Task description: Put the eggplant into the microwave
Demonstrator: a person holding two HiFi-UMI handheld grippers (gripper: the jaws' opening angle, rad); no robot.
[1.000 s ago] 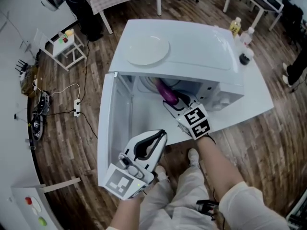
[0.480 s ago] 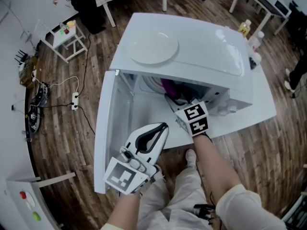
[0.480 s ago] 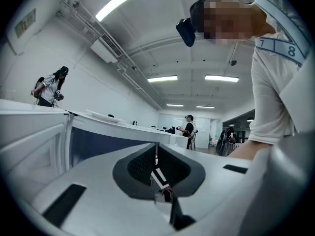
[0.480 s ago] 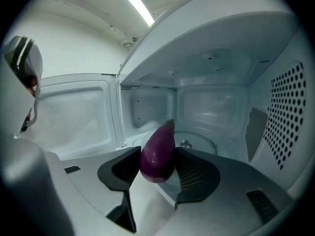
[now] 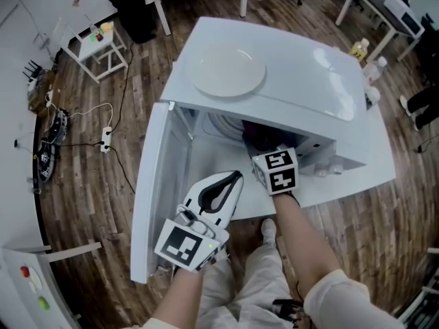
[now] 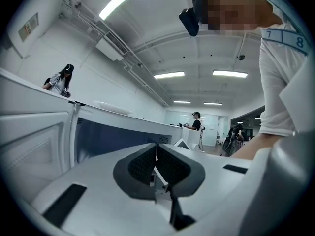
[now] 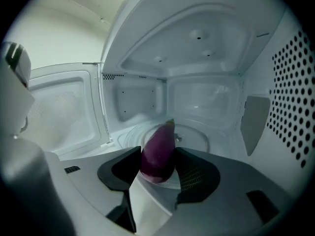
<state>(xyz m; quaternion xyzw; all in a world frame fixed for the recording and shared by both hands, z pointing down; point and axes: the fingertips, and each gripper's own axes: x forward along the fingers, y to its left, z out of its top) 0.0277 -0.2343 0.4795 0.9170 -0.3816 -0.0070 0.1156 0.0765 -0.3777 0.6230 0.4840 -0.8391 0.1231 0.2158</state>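
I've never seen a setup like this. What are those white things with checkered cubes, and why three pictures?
There is no robot: a person holds a two-jaw gripper in each hand, and the marker cubes are parts of them. One picture comes from a camera on the person's head, looking down; the other two from cameras riding on each gripper, looking along its jaws. On the white table stands a microwave, its door swung open, with a white plate on top and bottles beside it. The right gripper reaches inside the microwave, jaws closed on a purple eggplant. The left gripper is shut and empty, outside by the door.
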